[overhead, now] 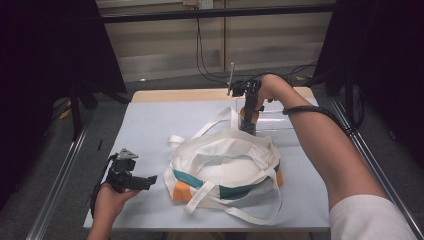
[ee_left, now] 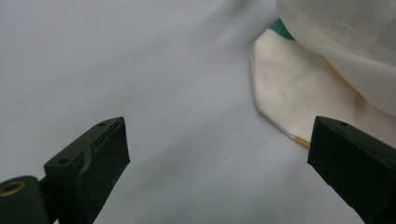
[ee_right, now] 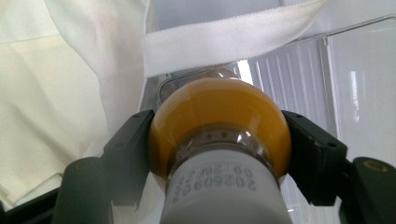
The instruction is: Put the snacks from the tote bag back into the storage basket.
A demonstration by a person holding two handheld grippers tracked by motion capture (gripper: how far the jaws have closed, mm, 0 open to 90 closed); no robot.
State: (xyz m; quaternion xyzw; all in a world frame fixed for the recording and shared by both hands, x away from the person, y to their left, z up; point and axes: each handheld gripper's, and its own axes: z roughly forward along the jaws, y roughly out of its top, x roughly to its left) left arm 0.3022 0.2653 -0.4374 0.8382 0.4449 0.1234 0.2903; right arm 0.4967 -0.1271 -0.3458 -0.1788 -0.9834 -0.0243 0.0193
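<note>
Nearest you, your left hand (overhead: 107,200) rests low on the table (overhead: 150,125), to the left of the tote bag (overhead: 225,167) and well apart from the bottle. It holds the left gripper (overhead: 150,181) level, pointing toward the bag's near left corner. Its fingers (ee_left: 93,158) stand wide open with nothing between them; in the left gripper view the bag's cream corner lies just ahead of the right-hand finger.

The tote bag sits slumped in the middle of the table, cream with teal and orange patches, its white straps (overhead: 210,127) trailing off both ends.

Beyond the bag, your right forearm (overhead: 325,145) stretches up past its right side, the wrist bent so that the right gripper (overhead: 248,127) points steeply down just behind the bag's far rim. Its fingers (ee_right: 128,154) are clamped on the neck of a bottle (ee_right: 219,121) of orange liquid, white-capped, gripped from both sides. The bottle hangs at the edge of a clear plastic bin (overhead: 280,122) that stands behind the bag, with one strap lying across the bin's corner
</note>
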